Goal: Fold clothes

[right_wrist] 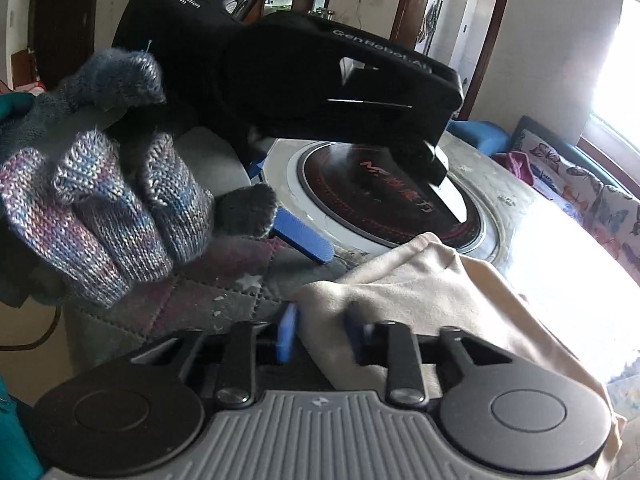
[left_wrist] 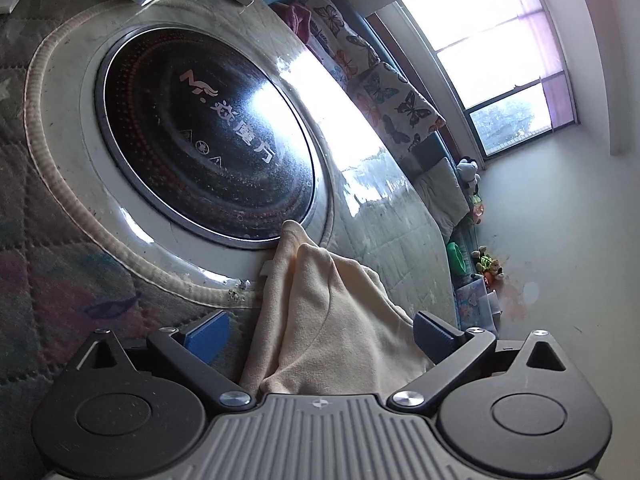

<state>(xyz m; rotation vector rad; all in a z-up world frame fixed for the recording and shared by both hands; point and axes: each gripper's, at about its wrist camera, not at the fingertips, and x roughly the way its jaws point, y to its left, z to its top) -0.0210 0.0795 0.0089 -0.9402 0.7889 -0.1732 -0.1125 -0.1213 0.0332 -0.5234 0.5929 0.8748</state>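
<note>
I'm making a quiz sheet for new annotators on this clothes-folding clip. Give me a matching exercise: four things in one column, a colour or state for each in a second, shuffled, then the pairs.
Things:
1. left hand-held gripper
2. right hand-held gripper
3. round cooktop
4. cushion

States or colours:
A. butterfly print
B. shut on the cream garment
C. jaws wide open, cloth between them
D. glossy black, set in the table

Pairs: 1-C, 2-B, 3-D, 4-A
</note>
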